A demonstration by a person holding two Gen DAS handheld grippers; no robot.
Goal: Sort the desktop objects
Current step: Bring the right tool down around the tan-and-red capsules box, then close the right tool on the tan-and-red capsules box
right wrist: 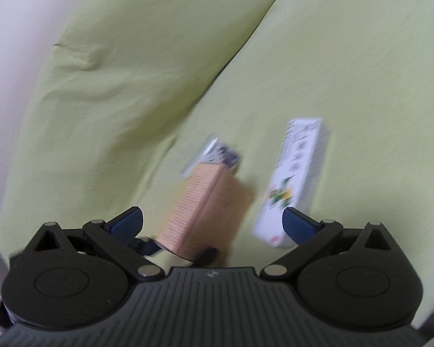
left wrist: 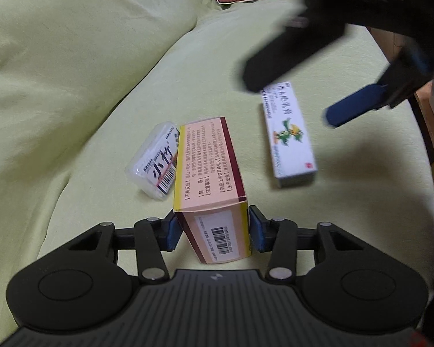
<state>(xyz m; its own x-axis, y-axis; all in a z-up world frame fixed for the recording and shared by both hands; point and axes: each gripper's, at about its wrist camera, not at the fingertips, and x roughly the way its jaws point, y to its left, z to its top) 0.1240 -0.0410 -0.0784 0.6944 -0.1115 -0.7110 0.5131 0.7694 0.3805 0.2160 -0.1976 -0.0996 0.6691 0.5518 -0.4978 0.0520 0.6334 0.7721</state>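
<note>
Left gripper point(left wrist: 211, 231) fingers clamped on the near end of the orange box point(left wrist: 208, 170); box stands on its long edge on the green cushion point(left wrist: 101, 57), barcode end toward the camera. Clear case point(left wrist: 156, 159) lies touching the box's left side. White box point(left wrist: 289, 138) lies flat to the right, apart from both.

Right gripper point(right wrist: 212, 224) hangs above the white box, fingers spread wide, holding nothing.

Step in hand, as I judge it: orange box gripped, about to be carried off; white box is likely the right gripper's target. Next move calls for lifting the orange box clear without dragging the case, and lowering the open fingers astride the white box.

Left view reads box print and the grip clearly. Right view is motion-blurred but shows the far cushion fold and the wall point(right wrist: 8, 29) on the left.
</note>
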